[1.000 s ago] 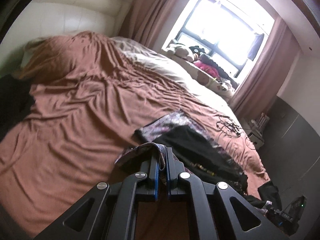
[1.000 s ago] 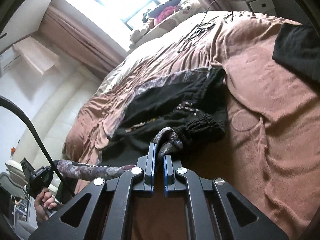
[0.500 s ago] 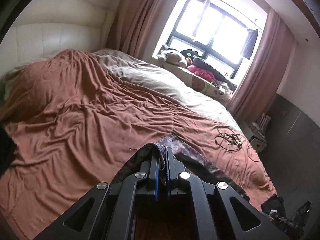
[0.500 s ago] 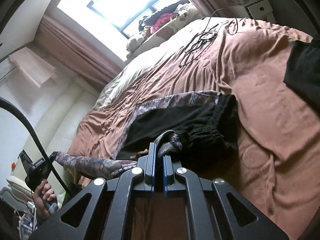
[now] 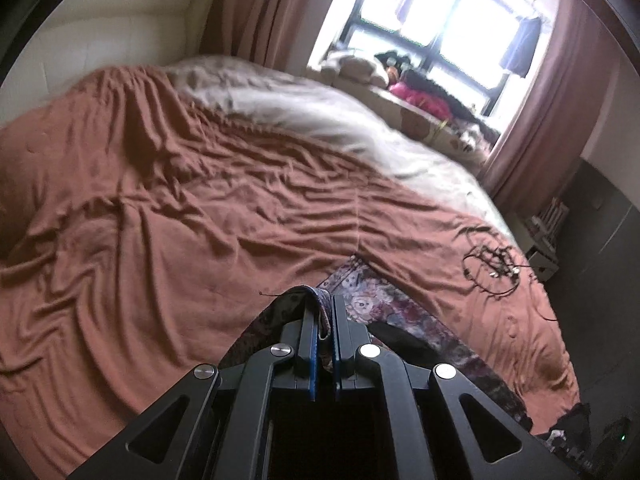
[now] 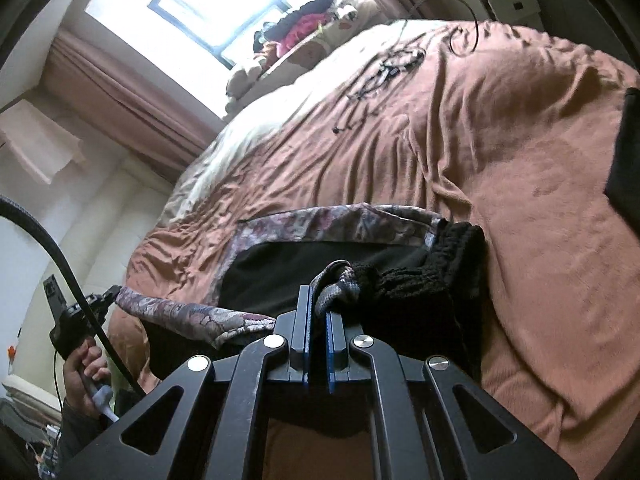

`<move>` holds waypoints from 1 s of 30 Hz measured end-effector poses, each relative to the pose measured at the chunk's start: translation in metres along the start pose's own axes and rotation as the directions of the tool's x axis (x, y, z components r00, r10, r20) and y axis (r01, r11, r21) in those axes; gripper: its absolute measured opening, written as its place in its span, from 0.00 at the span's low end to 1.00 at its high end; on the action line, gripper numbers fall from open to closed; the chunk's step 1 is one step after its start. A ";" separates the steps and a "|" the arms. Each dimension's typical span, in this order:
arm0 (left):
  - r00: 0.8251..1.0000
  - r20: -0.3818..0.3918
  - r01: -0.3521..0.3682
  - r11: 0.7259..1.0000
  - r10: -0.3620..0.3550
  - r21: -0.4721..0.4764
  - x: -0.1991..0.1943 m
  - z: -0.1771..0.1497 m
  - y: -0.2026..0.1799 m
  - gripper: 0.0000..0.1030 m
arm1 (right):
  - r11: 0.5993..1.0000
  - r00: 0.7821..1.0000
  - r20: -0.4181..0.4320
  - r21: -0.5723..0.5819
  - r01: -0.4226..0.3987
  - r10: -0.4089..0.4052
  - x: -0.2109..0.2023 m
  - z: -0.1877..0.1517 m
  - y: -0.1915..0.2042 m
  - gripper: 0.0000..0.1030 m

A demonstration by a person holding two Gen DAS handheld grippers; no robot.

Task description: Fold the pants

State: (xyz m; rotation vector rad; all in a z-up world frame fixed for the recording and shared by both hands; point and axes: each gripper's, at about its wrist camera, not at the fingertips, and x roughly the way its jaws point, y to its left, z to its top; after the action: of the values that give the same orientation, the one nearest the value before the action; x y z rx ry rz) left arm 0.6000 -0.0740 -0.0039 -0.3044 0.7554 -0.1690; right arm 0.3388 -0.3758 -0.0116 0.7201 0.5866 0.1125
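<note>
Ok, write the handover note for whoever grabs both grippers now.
Left gripper: shut on the pants' floral edge.
Right gripper: shut on bunched fabric beside the black waistband.
Pants: partly on the brown bedspread, black lining up, one floral strip hanging between the grippers.
Done: both ends gripped and lifted.
Left: lay the held edge over, flatten, finish the fold. Stay clear of the cables.

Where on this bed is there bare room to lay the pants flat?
The widest free stretch is the rust bedspread, between the headboard wall and the floral pants, which both closed grippers hold. A smaller bare patch lies right of the pants' black waistband, short of a dark garment. Toward the window, the tangled cable crowds the surface.
</note>
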 end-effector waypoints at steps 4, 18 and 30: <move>0.999 -0.042 -0.018 0.999 0.019 0.027 0.048 0.009 -0.006 0.05 | 0.999 1.000 -0.003 -0.027 0.023 -0.023 0.027 0.013 -0.005 0.02; 0.982 -0.170 -0.071 0.993 0.087 0.098 0.178 0.021 -0.026 0.27 | 0.991 0.993 -0.041 -0.074 0.109 -0.113 0.087 0.042 -0.019 0.06; 0.968 -0.173 -0.097 0.909 0.181 0.405 0.181 -0.005 -0.027 0.63 | 0.935 0.984 0.058 -0.307 0.176 -0.167 0.037 0.025 0.004 0.71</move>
State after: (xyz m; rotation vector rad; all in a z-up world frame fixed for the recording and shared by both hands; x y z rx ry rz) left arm 0.7251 -0.1470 -0.1156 0.1559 0.9267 -0.2150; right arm 0.3830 -0.3768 -0.0115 0.3610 0.5834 0.0298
